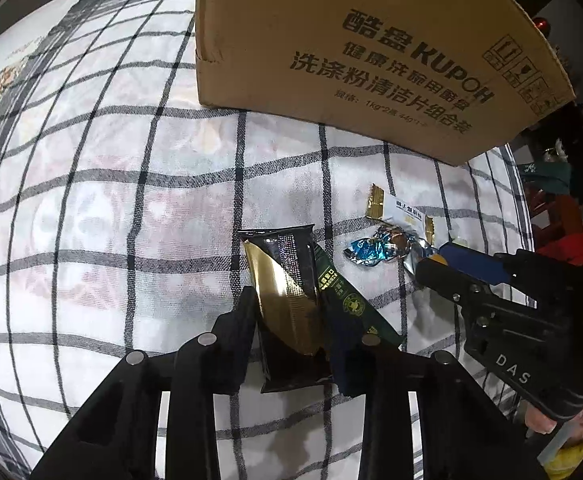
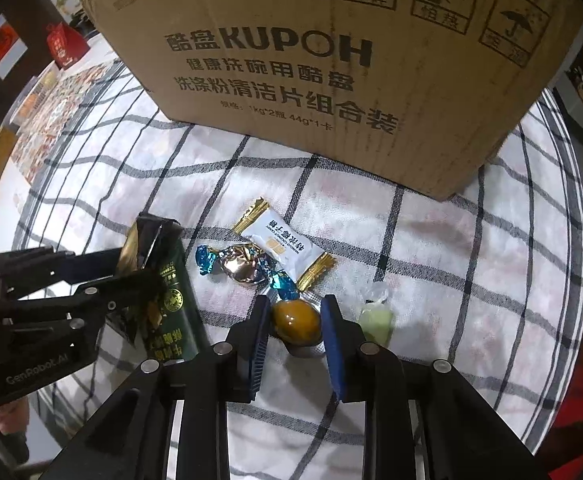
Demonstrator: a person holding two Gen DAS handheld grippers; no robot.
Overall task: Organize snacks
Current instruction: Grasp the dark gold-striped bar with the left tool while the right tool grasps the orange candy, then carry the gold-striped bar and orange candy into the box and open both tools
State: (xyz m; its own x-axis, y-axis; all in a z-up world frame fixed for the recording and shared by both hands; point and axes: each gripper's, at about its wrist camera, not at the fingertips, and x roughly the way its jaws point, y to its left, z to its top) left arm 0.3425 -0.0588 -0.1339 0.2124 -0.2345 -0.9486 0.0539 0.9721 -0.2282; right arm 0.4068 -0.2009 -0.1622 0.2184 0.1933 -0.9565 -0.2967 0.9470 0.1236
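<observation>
My left gripper (image 1: 287,300) is shut on a black-and-gold snack packet (image 1: 287,288), tilted above the cloth; a dark green packet (image 1: 351,304) lies beside it, also in the right wrist view (image 2: 175,312). My right gripper (image 2: 295,312) has its jaws around a brown egg-shaped snack in clear wrap (image 2: 296,322), pads touching its sides. A blue-foil candy (image 2: 243,266), a white packet with gold ends (image 2: 281,246) and a pale green candy (image 2: 377,320) lie on the cloth. The left gripper (image 2: 139,276) shows at left there.
A large cardboard KUPOH box (image 2: 331,60) stands behind the snacks on the checked tablecloth (image 2: 451,260); it also fills the top of the left wrist view (image 1: 351,40). A red gift box (image 2: 61,46) stands far left.
</observation>
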